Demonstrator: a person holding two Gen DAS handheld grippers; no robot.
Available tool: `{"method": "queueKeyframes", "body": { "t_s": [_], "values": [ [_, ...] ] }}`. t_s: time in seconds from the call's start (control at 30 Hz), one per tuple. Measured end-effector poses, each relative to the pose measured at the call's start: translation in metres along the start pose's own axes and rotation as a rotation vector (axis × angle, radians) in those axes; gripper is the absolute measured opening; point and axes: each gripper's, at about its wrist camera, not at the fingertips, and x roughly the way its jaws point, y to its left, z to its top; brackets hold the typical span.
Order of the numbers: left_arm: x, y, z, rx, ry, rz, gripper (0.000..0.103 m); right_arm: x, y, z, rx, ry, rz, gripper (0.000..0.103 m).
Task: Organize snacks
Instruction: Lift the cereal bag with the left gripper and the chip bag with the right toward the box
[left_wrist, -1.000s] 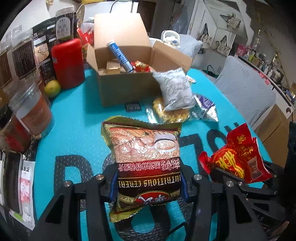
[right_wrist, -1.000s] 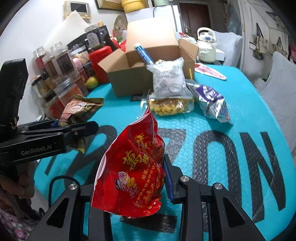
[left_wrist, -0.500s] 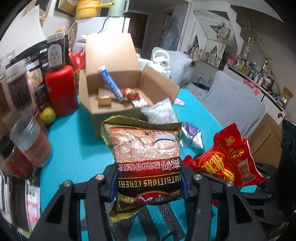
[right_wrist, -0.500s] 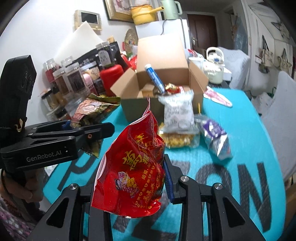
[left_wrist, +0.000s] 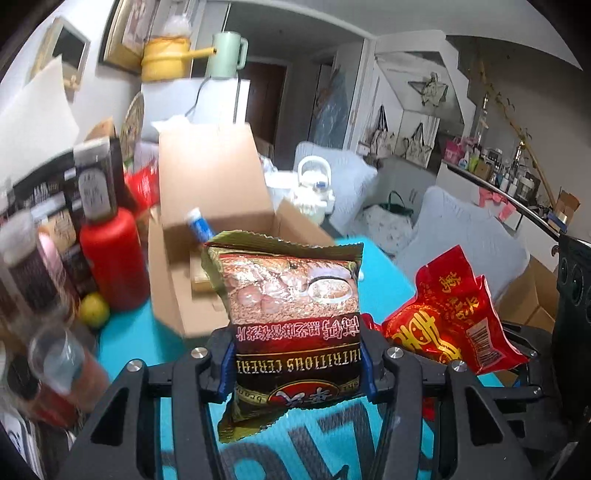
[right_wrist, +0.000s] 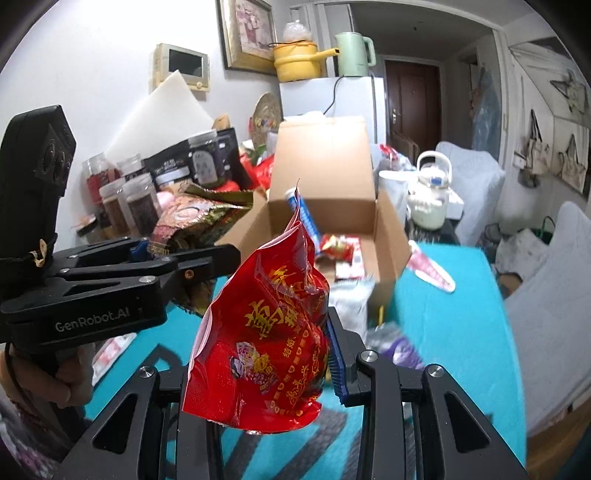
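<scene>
1. The left claw (left_wrist: 297, 363) is closed part-way on a brown cereal packet (left_wrist: 291, 317), its blue pads pressing the packet's two side edges low down. Gripped there, the packet stands upright above the claw with its crimped top free, so that end can enter a container first.

2. The right claw (right_wrist: 258, 363) is squeezed narrower on a red snack bag (right_wrist: 258, 347). It pinches the crumpled lower body and the loose top flops forward. A tighter squeeze suits this softer, slippery foil.

3. Both packets hang clear of the teal bench (right_wrist: 454, 310), which lies below the claws. Carried in the air, they cannot drag on it or catch on the packets lying there.

4. An open cardboard box (right_wrist: 332, 206) sits ahead of both claws, beyond the held packets, with its flaps spread and its back flap upright. A blue tube (right_wrist: 304, 212) and small wrappers are already inside, so it is likely where the snacks are being gathered.

5. From the right wrist view the left claw is just to the left at a similar height, apart from the right. That spacing keeps the two bags from fouling each other.

6. Jars (right_wrist: 129, 199) and a red bottle (left_wrist: 112, 258) stand left of the box, out of the direct path.
</scene>
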Motion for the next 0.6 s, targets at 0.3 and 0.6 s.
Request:
{"method": "queueKeyframes", "body": {
  "t_s": [0.3,0.6],
  "values": [
    [0.006,0.007,0.045,0.017,-0.127,0.034,0.05,0.006,-0.012,0.046,-0.058,-0.093,-0.02,0.034],
    [0.036,0.018,0.088,-0.014,-0.187,0.05,0.05,0.029,-0.028,0.089,-0.096,-0.139,-0.002,0.034]
  ]
}}
